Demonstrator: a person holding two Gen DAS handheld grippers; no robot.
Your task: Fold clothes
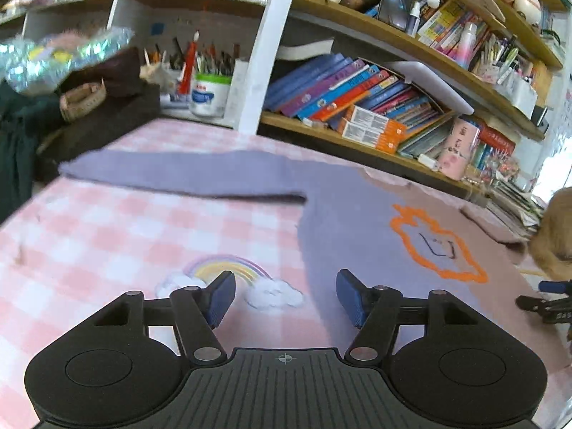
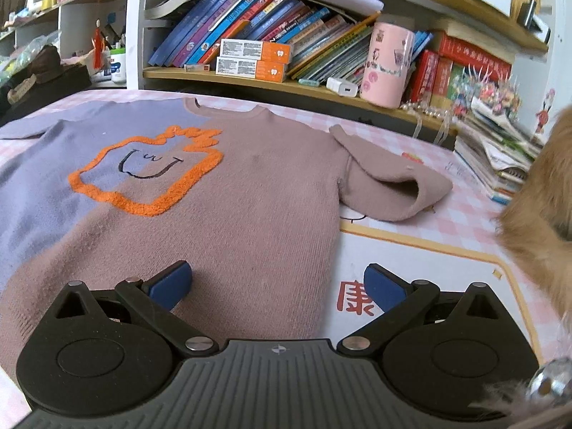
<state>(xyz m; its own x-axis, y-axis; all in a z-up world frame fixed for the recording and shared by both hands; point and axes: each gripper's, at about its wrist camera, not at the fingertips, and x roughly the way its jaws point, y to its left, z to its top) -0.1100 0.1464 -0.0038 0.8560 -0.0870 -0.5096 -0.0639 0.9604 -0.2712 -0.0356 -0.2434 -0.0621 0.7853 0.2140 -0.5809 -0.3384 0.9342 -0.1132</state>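
A knit sweater (image 2: 250,196), lavender on one half and dusty pink on the other, lies flat and face up on the pink checked cloth (image 1: 107,221). An orange outlined smiley (image 2: 146,175) marks its chest. Its lavender sleeve (image 1: 178,175) stretches straight out to the left; its pink sleeve (image 2: 389,186) is bent and bunched on the right. My left gripper (image 1: 286,298) hovers open over the sweater's left side edge near the hem. My right gripper (image 2: 277,289) hovers open over the sweater's right side edge near the hem, holding nothing.
Bookshelves (image 2: 286,82) packed with books, boxes and a pink cup (image 2: 388,68) run along the back edge. Dark bags (image 1: 100,107) and a pen tub (image 1: 209,93) crowd the back left corner. Tan fur (image 2: 536,214) intrudes at the right. The right gripper's tip (image 1: 543,300) shows in the left wrist view.
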